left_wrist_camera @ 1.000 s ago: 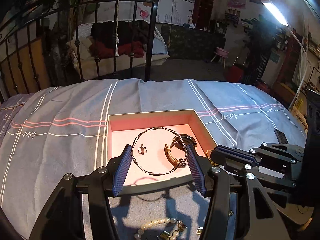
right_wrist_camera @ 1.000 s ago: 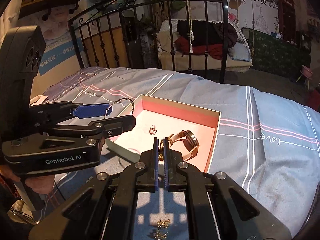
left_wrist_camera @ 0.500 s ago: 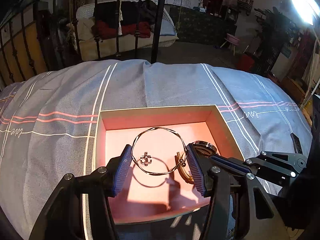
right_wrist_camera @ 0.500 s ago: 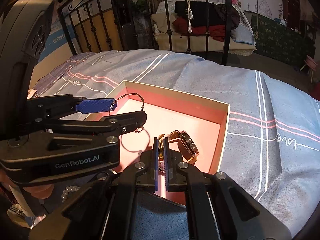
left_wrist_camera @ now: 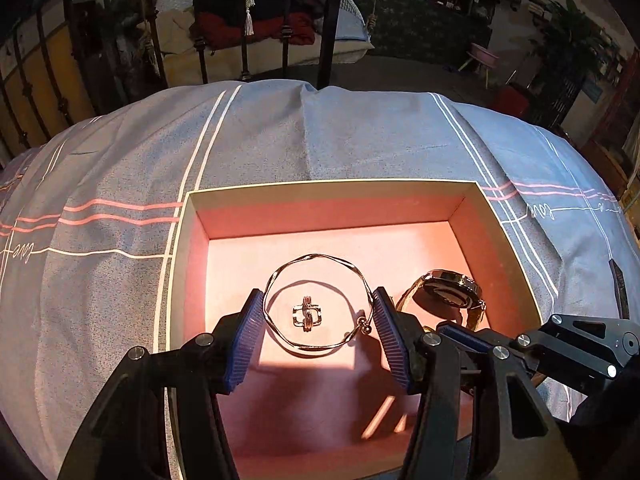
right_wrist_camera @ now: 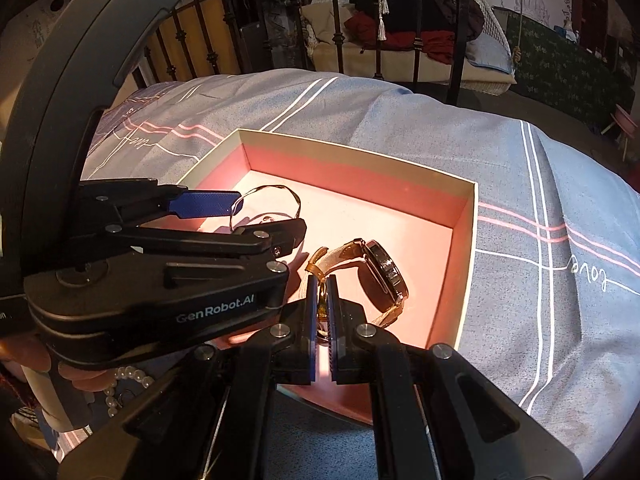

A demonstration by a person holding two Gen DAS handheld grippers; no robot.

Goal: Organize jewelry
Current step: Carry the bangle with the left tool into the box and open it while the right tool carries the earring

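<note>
Bangle (left_wrist_camera: 319, 303), ring (left_wrist_camera: 307, 313), watch (left_wrist_camera: 448, 294) inside box (left_wrist_camera: 328, 188)

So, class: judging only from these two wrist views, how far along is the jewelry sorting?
Done: a small ring already lies on the floor of the pink box. In hand: the left gripper holds a wire bangle over the box, and the right gripper is shut on the strap of a watch inside it. Left: releasing both, then the pearl strand lying outside the box.

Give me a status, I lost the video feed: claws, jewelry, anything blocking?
Left claw shut on bangle, over the pink box. Right claw shut on watch strap. Small ring on box floor under bangle. Nothing blocking.
</note>
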